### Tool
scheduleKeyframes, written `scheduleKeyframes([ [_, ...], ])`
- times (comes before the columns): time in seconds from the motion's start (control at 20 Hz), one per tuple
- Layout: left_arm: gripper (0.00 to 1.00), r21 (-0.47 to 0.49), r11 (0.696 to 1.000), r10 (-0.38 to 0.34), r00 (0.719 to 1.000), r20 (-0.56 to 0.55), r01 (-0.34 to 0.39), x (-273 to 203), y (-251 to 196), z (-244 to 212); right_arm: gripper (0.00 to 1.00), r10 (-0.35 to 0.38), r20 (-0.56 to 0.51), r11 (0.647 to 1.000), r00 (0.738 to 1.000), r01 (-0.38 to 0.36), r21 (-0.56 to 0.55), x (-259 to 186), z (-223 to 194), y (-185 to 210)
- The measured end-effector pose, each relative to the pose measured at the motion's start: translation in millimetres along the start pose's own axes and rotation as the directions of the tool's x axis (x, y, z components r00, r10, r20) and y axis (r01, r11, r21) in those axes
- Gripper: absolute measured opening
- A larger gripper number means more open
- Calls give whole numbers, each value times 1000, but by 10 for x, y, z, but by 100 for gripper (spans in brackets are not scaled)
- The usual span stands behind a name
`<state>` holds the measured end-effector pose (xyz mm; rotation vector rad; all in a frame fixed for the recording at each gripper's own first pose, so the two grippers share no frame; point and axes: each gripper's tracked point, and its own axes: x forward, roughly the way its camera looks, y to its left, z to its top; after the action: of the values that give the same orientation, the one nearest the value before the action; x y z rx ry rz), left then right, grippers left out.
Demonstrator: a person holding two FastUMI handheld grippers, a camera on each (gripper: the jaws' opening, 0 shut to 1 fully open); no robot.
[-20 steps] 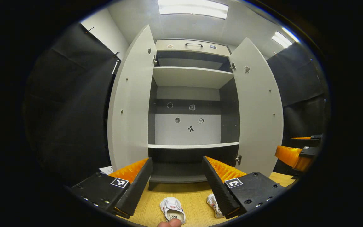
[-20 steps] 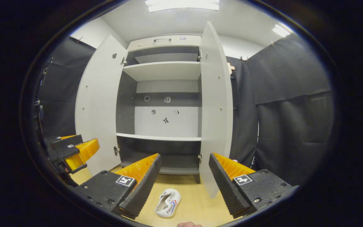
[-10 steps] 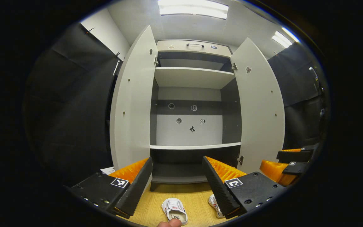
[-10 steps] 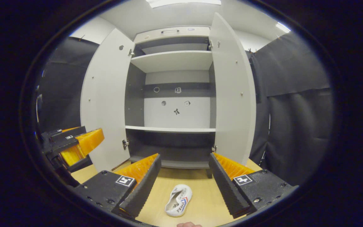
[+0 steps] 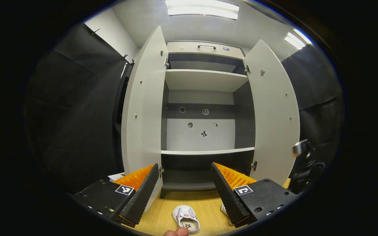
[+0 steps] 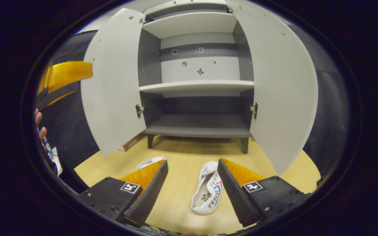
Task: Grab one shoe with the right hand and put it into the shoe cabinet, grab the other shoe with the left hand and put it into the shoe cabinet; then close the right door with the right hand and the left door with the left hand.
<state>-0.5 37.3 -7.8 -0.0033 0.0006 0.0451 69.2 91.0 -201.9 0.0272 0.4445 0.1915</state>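
Note:
Two small white shoes lie on the wooden floor in front of the open shoe cabinet. In the right gripper view one shoe lies on its side, in line with the gap of my right gripper, which is open and hangs above it. The other shoe peeks out behind that gripper's left finger. In the left gripper view my left gripper is open and held higher, facing the cabinet. Below it sits one shoe upright, and the second shoe is partly hidden by a finger.
Both cabinet doors stand wide open, the left door and the right door. The shelves hold nothing. Black cloth walls close in on both sides. My left gripper and a hand appear at the left edge of the right gripper view.
My right gripper has tipped downward and moved in over the shoes, so the side-lying shoe now sits between its fingers in view. My left gripper has drifted only slightly.

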Motion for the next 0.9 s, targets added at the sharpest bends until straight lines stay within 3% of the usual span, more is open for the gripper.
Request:
scheduleKeyframes([
  [0.4, 95, -7, 1000, 7, 1000, -18, -7, 11, 101, -80, 99, -7, -225, 1000, 974, 5, -12, 628, -826, -52],
  [0.6, 95, -3, 1000, 20, 999, -32, -20, 21, 182, -139, 99, 12, -272, 1000, 962, -15, -8, 857, -980, -5],
  [0.75, 95, -6, 1000, 27, 999, -46, -27, 48, 224, -194, 92, 16, -318, 1000, 948, -17, 0, 1030, -1099, 31],
  [0.9, 95, 0, 999, 34, 998, -50, -34, 62, 255, -227, 87, -14, -308, 1000, 951, 9, -19, 1092, -1061, 9],
])
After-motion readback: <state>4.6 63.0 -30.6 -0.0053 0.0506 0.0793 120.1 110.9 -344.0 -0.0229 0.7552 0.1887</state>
